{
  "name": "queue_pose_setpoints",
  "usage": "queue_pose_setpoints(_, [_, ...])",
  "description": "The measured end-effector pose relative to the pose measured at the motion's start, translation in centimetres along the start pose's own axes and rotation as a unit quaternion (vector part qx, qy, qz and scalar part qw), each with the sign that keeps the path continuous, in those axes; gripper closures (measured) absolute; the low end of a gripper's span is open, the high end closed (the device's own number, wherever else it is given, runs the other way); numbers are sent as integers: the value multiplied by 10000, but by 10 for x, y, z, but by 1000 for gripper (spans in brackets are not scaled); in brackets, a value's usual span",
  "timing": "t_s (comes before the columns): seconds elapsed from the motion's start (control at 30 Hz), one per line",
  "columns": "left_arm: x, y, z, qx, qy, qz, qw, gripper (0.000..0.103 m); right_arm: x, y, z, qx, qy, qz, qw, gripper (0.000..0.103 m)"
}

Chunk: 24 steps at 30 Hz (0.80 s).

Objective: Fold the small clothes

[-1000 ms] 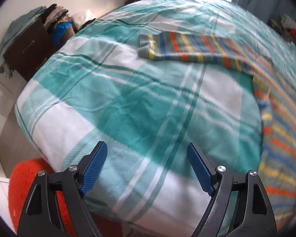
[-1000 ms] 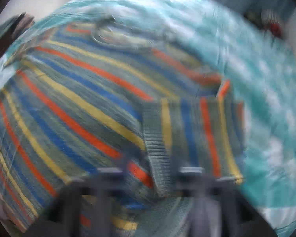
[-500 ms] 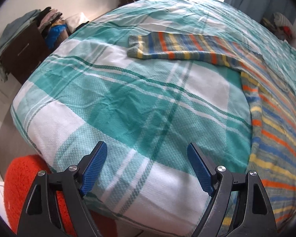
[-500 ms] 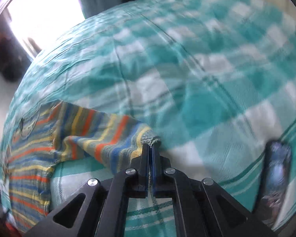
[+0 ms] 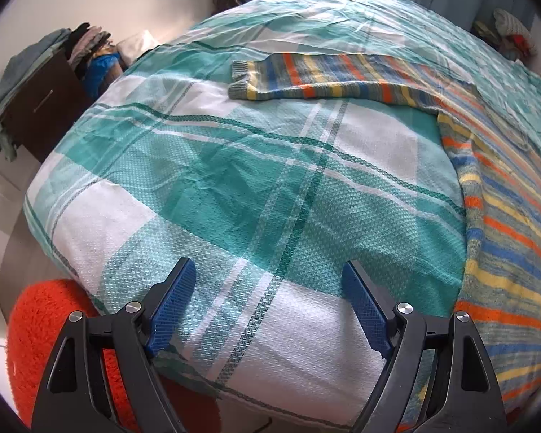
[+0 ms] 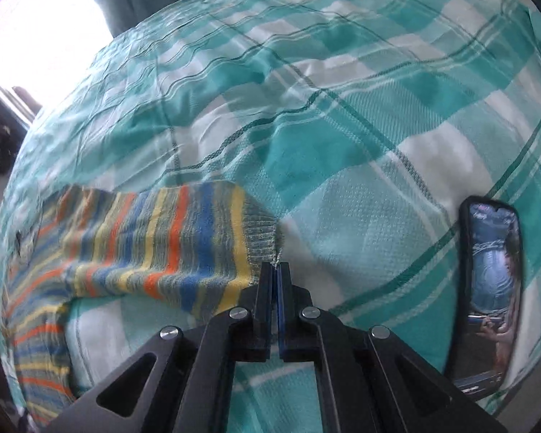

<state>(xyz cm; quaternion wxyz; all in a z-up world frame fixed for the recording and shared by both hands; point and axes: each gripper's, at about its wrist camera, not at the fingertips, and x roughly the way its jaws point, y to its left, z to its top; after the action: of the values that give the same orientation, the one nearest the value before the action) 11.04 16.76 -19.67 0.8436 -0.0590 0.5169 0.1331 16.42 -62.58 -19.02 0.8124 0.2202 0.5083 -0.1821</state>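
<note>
On the bed (image 5: 256, 195), with its teal plaid cover, you have one striped sweater (image 5: 505, 223) spread out, its body at the right of the left view and one sleeve (image 6: 169, 245) stretched sideways with its cuff corner pinched in your right claw (image 6: 275, 270), pressed together on the knit, while your left claw (image 5: 268, 303) hangs spread and empty over bare cover. To do this well, I judge you should keep that pinch firm, carry the sleeve low and straight back across the body so it lands flat, and bring the left claw to the other sleeve (image 5: 324, 75). By count: one sweater, two sleeves, two claws, one phone (image 6: 490, 296) lying near the right claw.
</note>
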Motion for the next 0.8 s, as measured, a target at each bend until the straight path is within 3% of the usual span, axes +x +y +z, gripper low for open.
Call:
queue_pose_setpoints(0.07, [1,0,0,-17,11,-7,10000,18,2,-6,2,197,55,132,9997,102])
queue_pose_setpoints(0.13, [2,0,0,-19,13,8,10000,18,5,-6,3,273,107,610,9977,101])
queue_pose_setpoints(0.2, [2,0,0,-22,10,6,10000,18,1,-7,2,279,0,731,9969,94])
queue_pose_setpoints(0.23, [2,0,0,-25,7,-1,10000,18,-5,-13,0,402,-95,925,9949,82])
queue_pose_setpoints(0.27, [2,-1,0,-30,3,-6,10000,18,-10,-18,-4,564,-150,1086,9924,76])
queue_pose_setpoints(0.3, [2,-1,0,-35,-2,-5,10000,18,-13,-23,-8,758,-180,1225,9894,76])
queue_pose_setpoints(0.4, [2,0,0,-38,-7,5,10000,17,-13,-34,-33,1418,84,1807,9732,76])
queue_pose_setpoints(0.5, [4,-2,1,-34,12,49,10000,15,15,-33,-56,2003,497,2262,9520,76])
queue_pose_setpoints(0.67, [5,-1,0,-42,2,-7,10000,15,42,-38,-67,2925,-209,2653,9185,80])
queue_pose_setpoints(0.7, [6,0,0,-63,10,-37,10000,15,43,-38,-68,2985,-309,2649,9164,85])
queue_pose_setpoints(0.73, [6,1,1,-86,26,-67,9999,15,37,-36,-67,2887,-472,2311,9279,102])
queue_pose_setpoints(0.8, [6,1,1,-98,25,-85,9999,15,25,-34,-68,2739,-616,1938,9400,102])
